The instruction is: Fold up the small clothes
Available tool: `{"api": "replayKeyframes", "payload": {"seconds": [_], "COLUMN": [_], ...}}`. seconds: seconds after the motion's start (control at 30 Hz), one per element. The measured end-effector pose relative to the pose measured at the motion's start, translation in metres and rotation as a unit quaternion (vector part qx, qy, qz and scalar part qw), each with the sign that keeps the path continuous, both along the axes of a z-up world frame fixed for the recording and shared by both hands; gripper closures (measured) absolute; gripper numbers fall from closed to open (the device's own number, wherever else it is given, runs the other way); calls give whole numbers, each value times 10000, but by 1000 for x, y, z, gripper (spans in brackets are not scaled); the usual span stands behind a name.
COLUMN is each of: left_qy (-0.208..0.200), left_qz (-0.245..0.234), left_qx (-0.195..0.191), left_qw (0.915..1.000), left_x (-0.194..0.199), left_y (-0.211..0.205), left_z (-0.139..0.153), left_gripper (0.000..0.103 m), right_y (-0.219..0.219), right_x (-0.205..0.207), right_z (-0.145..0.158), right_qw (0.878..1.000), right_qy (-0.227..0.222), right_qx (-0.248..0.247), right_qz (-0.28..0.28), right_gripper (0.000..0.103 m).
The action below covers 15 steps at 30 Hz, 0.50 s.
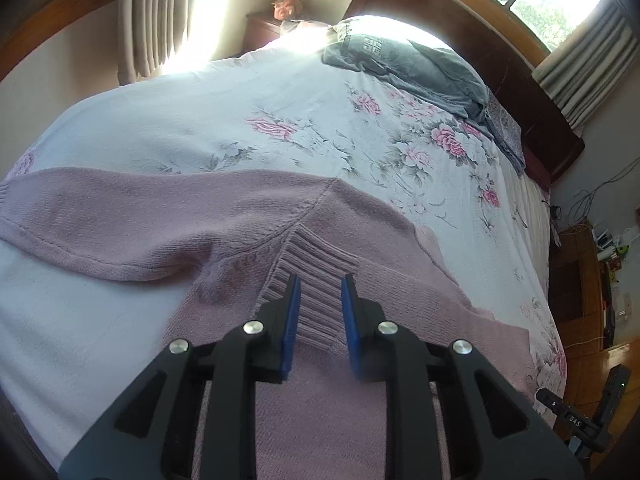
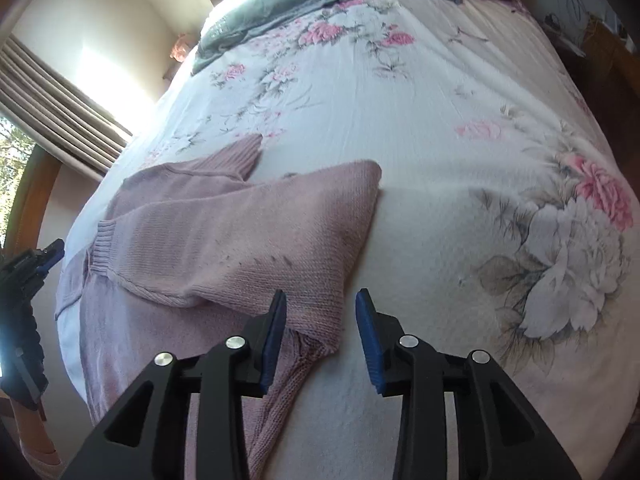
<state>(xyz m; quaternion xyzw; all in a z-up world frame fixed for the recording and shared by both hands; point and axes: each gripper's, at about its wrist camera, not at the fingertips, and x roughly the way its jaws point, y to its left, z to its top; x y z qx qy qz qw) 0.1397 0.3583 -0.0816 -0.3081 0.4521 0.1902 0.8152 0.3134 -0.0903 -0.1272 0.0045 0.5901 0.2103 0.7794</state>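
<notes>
A dusty-pink knit sweater (image 1: 168, 216) lies flat on the floral bedspread (image 1: 304, 120). One sleeve is folded across the body, its ribbed cuff (image 1: 316, 280) lying between the blue pads of my left gripper (image 1: 320, 284), which is open just above it. In the right wrist view the sweater (image 2: 240, 224) spreads left of centre, a folded sleeve crossing the body. My right gripper (image 2: 322, 300) is open over the sweater's right edge and bare sheet, holding nothing. My left gripper (image 2: 52, 252) shows at the far left edge there.
Grey folded bedding (image 1: 420, 68) and a pillow lie at the head of the bed by the wooden headboard (image 1: 460, 28). Curtains (image 1: 156, 16) hang at the far wall. A wooden cabinet (image 1: 588, 280) with cables stands right of the bed. Open bedspread (image 2: 460, 200) stretches right of the sweater.
</notes>
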Motion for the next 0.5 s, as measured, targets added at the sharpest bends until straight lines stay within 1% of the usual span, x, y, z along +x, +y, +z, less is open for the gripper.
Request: {"api": "replayKeyframes", "payload": {"seconds": [0.03,0.07,0.13,0.2,0.27,0.33,0.4,0.5], "left_qy": [14,60,184,363,594,795,806,757], "left_qz": [-116,-217,-321,-384,-413,-406,-419,-485], "left_qx": [-17,-12,-56,-184,-179,-196,-338,-357], "left_qw": [9999,9997,9993,9984,9972,9958,9953,9953], "left_x": [5,13,21,27,30,28,25,24], "left_y": [-6,-12,-18,-21,-20,-16,-9,-5], "left_z": [-2,-7,-20,-38,-55,-71,-84,-89], "left_gripper": [82,81,81,81,81,81,82,83], "right_y": [7,14,27,35,35,30,28,37], "right_x": [0,1,5,8,8,2,-5,-10], "right_z": [7,10,8,-7,-26,-44,-48,-46], "right_qw": [9999,9997,9992,9995,9990,9982,9989,9983], "right_qy": [-54,-62,21,180,443,569,426,257], "right_qx": [98,235,347,214,-7,-159,-182,-473], "right_qz": [54,102,171,136,58,62,120,214], "right_gripper": [61,59,59,59,60,60,60,60]}}
